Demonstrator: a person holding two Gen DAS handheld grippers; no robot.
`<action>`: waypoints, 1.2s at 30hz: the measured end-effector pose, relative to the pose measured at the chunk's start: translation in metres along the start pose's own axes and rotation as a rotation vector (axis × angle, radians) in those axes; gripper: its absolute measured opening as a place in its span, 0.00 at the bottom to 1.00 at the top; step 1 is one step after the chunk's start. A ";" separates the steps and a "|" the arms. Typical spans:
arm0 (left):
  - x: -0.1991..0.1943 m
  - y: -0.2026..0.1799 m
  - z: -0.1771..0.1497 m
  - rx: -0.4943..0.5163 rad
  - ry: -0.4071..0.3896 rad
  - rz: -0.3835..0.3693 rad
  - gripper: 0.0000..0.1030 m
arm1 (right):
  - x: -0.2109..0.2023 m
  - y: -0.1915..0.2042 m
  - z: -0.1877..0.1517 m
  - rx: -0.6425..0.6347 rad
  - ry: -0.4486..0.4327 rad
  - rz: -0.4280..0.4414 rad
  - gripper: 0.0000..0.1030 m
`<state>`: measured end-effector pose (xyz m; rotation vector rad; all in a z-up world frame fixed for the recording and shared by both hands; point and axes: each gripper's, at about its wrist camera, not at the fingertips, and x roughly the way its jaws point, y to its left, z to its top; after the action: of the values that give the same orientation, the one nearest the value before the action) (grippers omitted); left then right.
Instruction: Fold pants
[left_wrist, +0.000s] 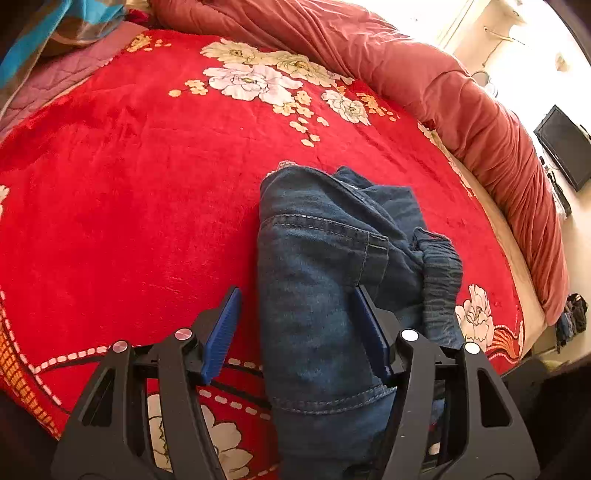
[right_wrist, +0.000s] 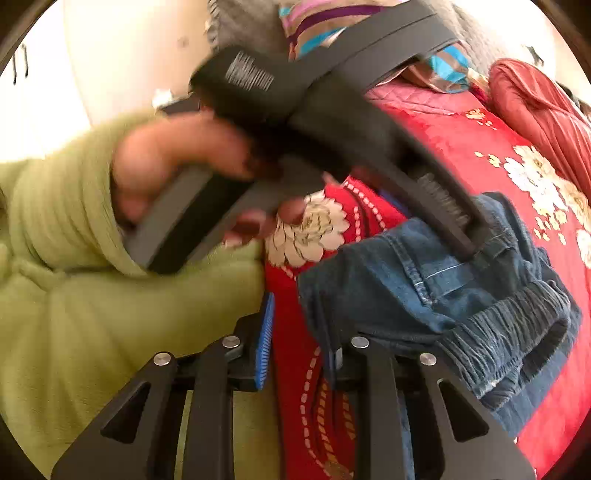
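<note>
Red floral blanket (left_wrist: 129, 184): spread over the bed, filling my left view. Rust quilt (left_wrist: 424, 81): bunched along the edge, twelve to three o'clock. Pants (left_wrist: 325, 280): dark denim, bundled, centre to five o'clock, elastic waistband at three. My left gripper (left_wrist: 295, 306): jaws wide, straddling the denim, nothing clamped. My right gripper (right_wrist: 303, 325): jaws parted; its far finger seems to touch the pants' edge, view blurred.

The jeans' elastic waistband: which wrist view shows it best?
The right wrist view. The gathered elastic waistband lies close and wide there, ruching plain, though the left gripper crosses the jeans above it. The left wrist view shows it only as a bunched edge at the right.
</note>
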<state>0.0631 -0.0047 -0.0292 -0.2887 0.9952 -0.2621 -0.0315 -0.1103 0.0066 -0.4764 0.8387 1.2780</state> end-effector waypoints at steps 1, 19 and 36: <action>-0.002 -0.001 -0.001 0.002 -0.005 0.006 0.52 | -0.004 -0.001 0.002 0.006 -0.012 0.003 0.28; -0.034 -0.014 -0.002 0.032 -0.089 0.076 0.74 | -0.068 0.021 0.010 -0.038 -0.159 0.018 0.55; -0.069 -0.026 -0.005 0.047 -0.171 0.130 0.90 | -0.118 0.003 0.010 0.015 -0.311 -0.115 0.81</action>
<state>0.0209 -0.0058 0.0320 -0.1992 0.8335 -0.1398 -0.0388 -0.1775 0.1037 -0.2994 0.5515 1.2008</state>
